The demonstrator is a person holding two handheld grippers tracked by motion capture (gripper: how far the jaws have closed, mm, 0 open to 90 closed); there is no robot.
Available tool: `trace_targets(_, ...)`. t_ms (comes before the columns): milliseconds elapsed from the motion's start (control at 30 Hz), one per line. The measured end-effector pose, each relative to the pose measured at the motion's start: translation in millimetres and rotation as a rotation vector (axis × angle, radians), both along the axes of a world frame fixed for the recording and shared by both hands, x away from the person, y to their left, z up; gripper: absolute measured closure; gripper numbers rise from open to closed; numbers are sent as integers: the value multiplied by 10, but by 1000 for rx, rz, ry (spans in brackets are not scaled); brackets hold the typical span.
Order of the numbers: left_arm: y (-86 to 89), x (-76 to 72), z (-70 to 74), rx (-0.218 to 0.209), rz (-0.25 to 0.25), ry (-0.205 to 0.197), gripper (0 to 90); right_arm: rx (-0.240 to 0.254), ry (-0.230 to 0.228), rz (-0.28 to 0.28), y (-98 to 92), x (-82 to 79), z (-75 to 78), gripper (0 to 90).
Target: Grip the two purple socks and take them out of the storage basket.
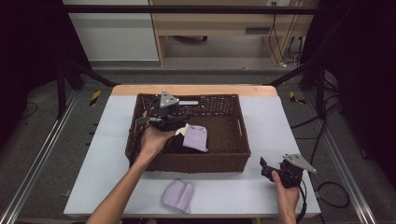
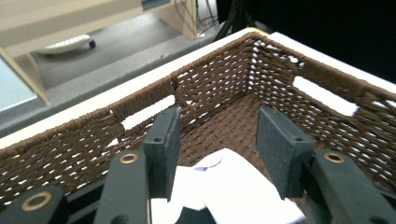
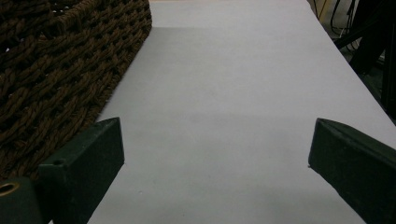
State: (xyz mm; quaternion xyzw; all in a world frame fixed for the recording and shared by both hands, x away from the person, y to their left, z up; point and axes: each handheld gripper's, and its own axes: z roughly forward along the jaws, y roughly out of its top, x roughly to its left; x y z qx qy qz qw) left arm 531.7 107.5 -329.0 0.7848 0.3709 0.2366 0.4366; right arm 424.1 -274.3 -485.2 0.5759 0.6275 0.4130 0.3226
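Observation:
A brown wicker basket [image 1: 233, 158] stands mid-table. Inside it lies a folded lilac cloth [image 1: 195, 138], with a pale corner showing beside it. My left gripper [image 1: 180, 120] hovers over the basket's left half, held by a hand. In the left gripper view its jaws stand open just above the pale cloth [image 2: 236, 186], and nothing is between the left gripper [image 2: 217, 126] fingers. A second lilac cloth [image 1: 177, 195] lies on the table in front of the basket. My right gripper [image 1: 270, 169] rests low beside the basket's front right corner. The right gripper [image 3: 215, 140] is wide open over bare table.
The white table [image 1: 266, 121] has free strips left and right of the basket [image 3: 56, 74]. The basket wall [image 2: 210, 84] has handle slots. Black frame bars, cables and a wooden cabinet [image 1: 210, 23] lie beyond the table's far edge.

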Motion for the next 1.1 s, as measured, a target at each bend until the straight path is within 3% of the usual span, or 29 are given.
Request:
trace_targets(433, -272, 336, -373, 72, 32, 111, 547, -3, 1, 2, 3, 3, -2, 39)
trace_targets(667, -303, 459, -544, 126, 38, 205, 543, -2, 5, 4, 2, 4, -2, 39)
trace_targets(767, -301, 476, -564, 138, 44, 222, 533, -3, 5, 3, 6, 7, -2, 39)
trace_targets(933, -315, 516, -645, 205, 59, 275, 527, -3, 5, 4, 4, 5, -1, 39)
trace_targets(1100, -328, 592, -764, 259, 55, 360, 500, 0, -1, -1, 1, 2, -2, 39)
